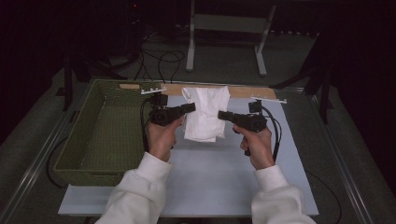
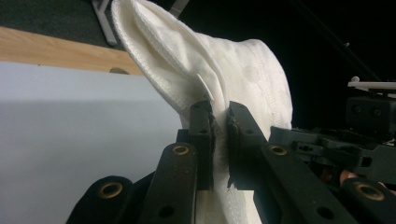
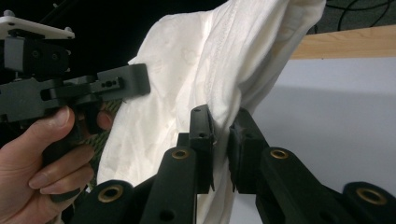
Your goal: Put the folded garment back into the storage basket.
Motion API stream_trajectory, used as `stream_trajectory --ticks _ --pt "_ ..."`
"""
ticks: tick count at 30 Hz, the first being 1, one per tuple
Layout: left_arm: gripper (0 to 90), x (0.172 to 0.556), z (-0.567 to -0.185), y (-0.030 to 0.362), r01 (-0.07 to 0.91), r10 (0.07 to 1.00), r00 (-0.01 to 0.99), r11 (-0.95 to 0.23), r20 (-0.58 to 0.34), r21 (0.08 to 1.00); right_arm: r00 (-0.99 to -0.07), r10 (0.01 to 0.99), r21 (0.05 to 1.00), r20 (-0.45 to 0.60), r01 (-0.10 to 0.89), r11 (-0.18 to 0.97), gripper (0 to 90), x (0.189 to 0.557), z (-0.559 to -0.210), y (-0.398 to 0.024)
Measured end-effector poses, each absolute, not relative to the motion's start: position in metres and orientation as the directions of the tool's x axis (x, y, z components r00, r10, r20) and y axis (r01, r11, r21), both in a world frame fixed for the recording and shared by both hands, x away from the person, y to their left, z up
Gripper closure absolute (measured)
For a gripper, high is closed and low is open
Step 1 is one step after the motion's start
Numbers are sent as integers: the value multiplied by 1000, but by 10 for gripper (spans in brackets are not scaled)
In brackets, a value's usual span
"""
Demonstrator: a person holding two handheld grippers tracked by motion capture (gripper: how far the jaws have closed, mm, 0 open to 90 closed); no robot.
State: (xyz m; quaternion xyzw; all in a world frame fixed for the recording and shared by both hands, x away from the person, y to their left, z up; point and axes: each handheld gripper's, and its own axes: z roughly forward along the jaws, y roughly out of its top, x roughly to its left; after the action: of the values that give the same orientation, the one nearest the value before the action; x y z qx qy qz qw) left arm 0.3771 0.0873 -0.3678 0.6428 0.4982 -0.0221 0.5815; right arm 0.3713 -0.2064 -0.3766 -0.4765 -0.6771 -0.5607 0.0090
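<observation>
White cloth point(image 1: 205, 113) hangs between our two grippers above the pale grey table top point(image 1: 219, 172), a little toward 12 o'clock from the middle of the board. In the high view its upper edge spreads wide near the wooden strip point(image 1: 252, 91) at the far side, and its lower part narrows as it falls toward 6 o'clock.

Our left gripper point(image 1: 187, 108) comes in from 9 o'clock and has its jaws clamped on the cloth's left edge. In the left gripper view the two black jaws stand close together with a fold of the white fabric point(image 2: 219, 93) pinched between them, the stitched hem rising above the tips toward 12 o'clock.

Our right gripper point(image 1: 223, 115) comes in from 3 o'clock and grips the cloth's right edge. In the right gripper view its jaws are closed on a bunched fold of the cloth point(image 3: 205, 74), which billows up toward 12 o'clock; our left hand point(image 3: 42, 158) and the left gripper's body sit at 9 o'clock of that view, just beside the fabric.

Both hands point(image 1: 161, 137) wrap the gripper handles, and white sleeves point(image 1: 140, 191) reach in from 6 o'clock.

A green woven basket point(image 1: 88, 140) lies at 9 o'clock on the table, beside our left hand and apart from the cloth. Cables point(image 1: 159, 58) trail over the dark floor at 12 o'clock, near a white metal stand point(image 1: 224, 28).
</observation>
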Motion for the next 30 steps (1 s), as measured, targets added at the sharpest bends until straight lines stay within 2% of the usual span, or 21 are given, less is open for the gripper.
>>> stream_trajectory --ticks 30 --pt "823 375 -359 137 643 623 498 203 -604 739 -603 614 782 510 622 -38 815 373 -363 -165"
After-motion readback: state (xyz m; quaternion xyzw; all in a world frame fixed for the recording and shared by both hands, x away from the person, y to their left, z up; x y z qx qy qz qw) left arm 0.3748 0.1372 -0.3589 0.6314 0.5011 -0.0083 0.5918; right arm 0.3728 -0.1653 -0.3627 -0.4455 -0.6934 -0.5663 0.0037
